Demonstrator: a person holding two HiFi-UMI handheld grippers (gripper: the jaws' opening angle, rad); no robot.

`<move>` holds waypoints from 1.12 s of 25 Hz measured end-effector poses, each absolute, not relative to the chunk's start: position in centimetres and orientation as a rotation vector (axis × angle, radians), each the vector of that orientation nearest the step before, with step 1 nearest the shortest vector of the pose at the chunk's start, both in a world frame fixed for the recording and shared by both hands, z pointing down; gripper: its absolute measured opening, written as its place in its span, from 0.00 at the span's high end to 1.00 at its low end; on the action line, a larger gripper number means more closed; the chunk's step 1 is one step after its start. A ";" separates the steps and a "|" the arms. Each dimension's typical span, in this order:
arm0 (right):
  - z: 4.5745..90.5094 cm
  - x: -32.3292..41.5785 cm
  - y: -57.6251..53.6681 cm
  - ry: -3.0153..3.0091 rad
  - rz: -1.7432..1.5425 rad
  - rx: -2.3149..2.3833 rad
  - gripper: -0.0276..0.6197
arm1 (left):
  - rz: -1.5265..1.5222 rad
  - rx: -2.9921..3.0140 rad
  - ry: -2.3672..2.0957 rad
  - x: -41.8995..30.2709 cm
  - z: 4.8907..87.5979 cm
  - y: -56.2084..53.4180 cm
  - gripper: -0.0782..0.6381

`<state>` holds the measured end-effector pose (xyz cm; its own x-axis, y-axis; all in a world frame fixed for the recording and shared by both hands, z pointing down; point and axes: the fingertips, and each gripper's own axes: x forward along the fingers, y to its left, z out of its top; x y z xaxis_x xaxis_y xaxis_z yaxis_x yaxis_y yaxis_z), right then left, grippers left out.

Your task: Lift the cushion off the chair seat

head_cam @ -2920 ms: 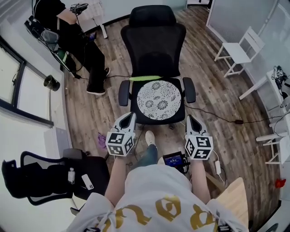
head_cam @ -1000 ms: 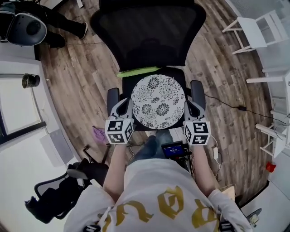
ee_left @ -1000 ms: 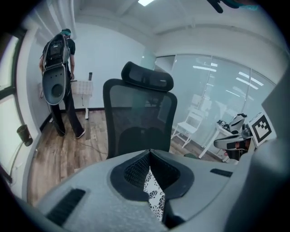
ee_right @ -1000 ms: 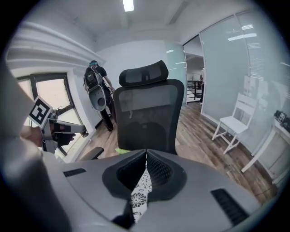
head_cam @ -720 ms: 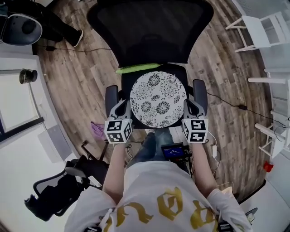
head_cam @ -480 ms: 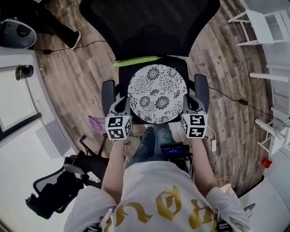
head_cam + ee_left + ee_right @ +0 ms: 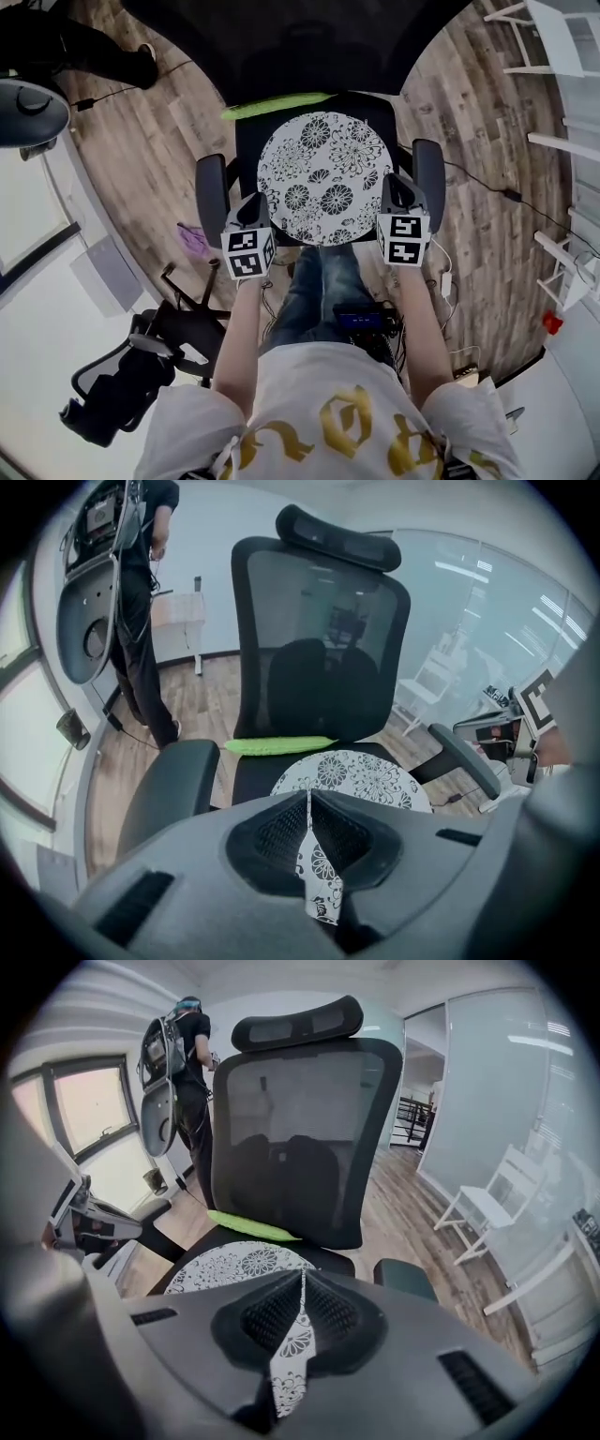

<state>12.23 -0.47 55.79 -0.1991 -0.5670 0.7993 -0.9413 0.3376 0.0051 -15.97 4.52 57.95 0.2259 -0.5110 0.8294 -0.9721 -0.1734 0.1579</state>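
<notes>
We note the round floral cushion (image 7: 325, 178) lying flat on the black chair seat (image 7: 247, 150), a green strip (image 7: 277, 105) at the seat's far edge. Left gripper (image 7: 255, 202) sits over the cushion's near-left rim, right gripper (image 7: 395, 183) over its near-right rim, each just inside an armrest (image 7: 211, 187). Both jaw pairs are pressed together with nothing between them; we cannot tell whether they touch the cushion

backrest (image 7: 300, 42): top cut by picture's edge | cushion (image 7: 361, 772): near rim behind left tool (image 7: 307, 799)
</notes>
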 end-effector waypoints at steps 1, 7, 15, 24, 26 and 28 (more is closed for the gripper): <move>56.6 12.3 -0.6 -1.868 0.651 1.316 0.94 | 0.844 1.783 -1.369 -16.0 58.8 4.7 0.87; 60.9 12.7 -0.1 -1.835 0.696 1.248 0.94 | 0.931 1.721 -1.321 -15.9 63.0 6.5 0.87; 65.5 12.1 -0.9 -1.833 0.736 1.285 0.94 | 0.933 1.545 -1.357 -17.3 68.8 7.2 0.72; 70.5 13.7 -0.3 -1.746 0.757 1.253 0.71 | 0.938 1.442 -1.389 -18.0 73.3 8.7 0.68; 71.7 13.9 -0.5 -1.721 0.736 1.245 0.65 | 0.941 1.415 -1.399 -18.4 74.4 9.2 0.68; 72.9 13.9 -0.6 -1.700 0.727 1.231 0.63 | 0.950 1.391 -1.401 -18.8 75.4 9.7 0.68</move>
<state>13.87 -0.62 72.90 -0.1123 -0.4204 0.9004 -0.9414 0.3351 0.0391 -18.80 9.71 75.37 0.0560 -0.2887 0.9558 -0.9948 0.0654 0.0781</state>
